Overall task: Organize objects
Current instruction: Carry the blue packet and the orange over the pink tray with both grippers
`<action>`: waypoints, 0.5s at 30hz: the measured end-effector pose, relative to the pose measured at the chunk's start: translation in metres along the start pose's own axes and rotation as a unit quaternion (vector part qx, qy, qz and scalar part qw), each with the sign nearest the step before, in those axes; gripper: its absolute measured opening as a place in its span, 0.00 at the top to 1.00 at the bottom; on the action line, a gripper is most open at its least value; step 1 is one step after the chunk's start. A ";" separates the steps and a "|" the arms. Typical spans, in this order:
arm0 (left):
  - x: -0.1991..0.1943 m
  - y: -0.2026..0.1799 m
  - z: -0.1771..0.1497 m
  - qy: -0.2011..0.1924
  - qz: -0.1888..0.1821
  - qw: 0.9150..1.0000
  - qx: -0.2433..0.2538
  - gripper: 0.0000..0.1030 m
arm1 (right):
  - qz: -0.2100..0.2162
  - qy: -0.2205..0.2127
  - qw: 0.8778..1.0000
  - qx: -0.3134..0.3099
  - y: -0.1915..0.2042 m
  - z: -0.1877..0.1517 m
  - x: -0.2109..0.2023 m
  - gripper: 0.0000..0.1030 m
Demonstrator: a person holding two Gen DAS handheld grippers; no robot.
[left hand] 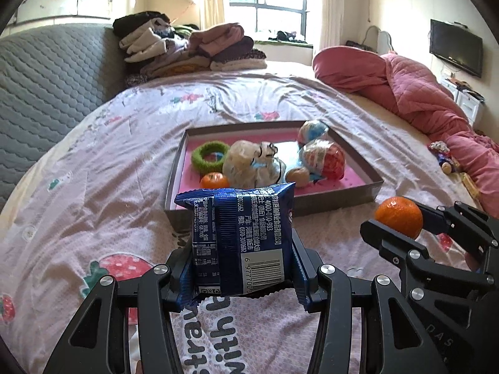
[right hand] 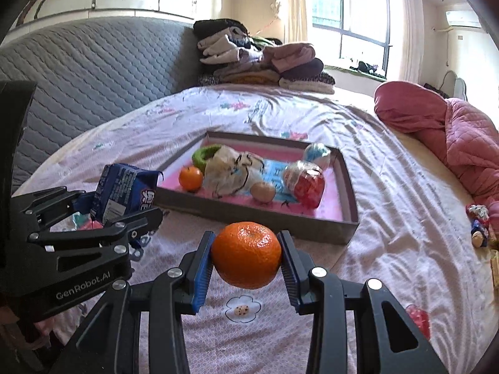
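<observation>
My left gripper [left hand: 241,268] is shut on a blue snack packet [left hand: 243,237] and holds it upright above the bed, just short of the tray's near wall; the packet also shows in the right wrist view [right hand: 124,191]. My right gripper [right hand: 246,260] is shut on an orange mandarin [right hand: 246,254], held above the sheet in front of the tray; it also shows in the left wrist view [left hand: 399,219]. The grey tray [left hand: 352,198] with a pink floor holds a green ring [left hand: 210,155], a clear plastic bag [left hand: 252,163], two small mandarins, and wrapped balls [left hand: 324,157].
The tray lies on a bed with a pink strawberry-print sheet [left hand: 93,218]. Folded clothes [left hand: 187,50] are piled at the far end. A pink quilt [left hand: 421,93] lies at the right, with small toys [left hand: 443,157] beside it. A grey quilted headboard [left hand: 40,78] is at the left.
</observation>
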State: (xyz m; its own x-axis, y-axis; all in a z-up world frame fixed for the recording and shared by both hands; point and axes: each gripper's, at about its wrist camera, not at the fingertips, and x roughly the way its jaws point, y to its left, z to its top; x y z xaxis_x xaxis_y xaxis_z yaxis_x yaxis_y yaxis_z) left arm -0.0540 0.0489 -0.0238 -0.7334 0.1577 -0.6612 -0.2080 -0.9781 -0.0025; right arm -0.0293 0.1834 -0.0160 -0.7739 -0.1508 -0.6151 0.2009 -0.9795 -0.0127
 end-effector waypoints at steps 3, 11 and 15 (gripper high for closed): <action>-0.010 -0.003 0.003 -0.007 0.002 1.000 0.003 0.49 | -0.002 -0.013 1.000 0.002 -0.002 0.005 -0.012 0.61; -0.038 -0.011 0.015 -0.035 0.007 0.999 0.009 0.49 | -0.006 -0.047 0.999 0.003 -0.005 0.020 -0.041 0.61; -0.051 -0.013 0.021 -0.047 0.008 0.999 0.013 0.49 | -0.008 -0.059 0.998 0.003 -0.007 0.027 -0.053 0.61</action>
State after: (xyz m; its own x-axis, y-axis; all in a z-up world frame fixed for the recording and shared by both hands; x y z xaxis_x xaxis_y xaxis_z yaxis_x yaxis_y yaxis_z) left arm -0.0274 0.0569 0.0253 -0.7941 0.1552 -0.5877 -0.2111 -0.9771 0.0272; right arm -0.0062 0.1950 0.0379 -0.8428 -0.1485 -0.5173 0.1834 -0.9829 -0.0165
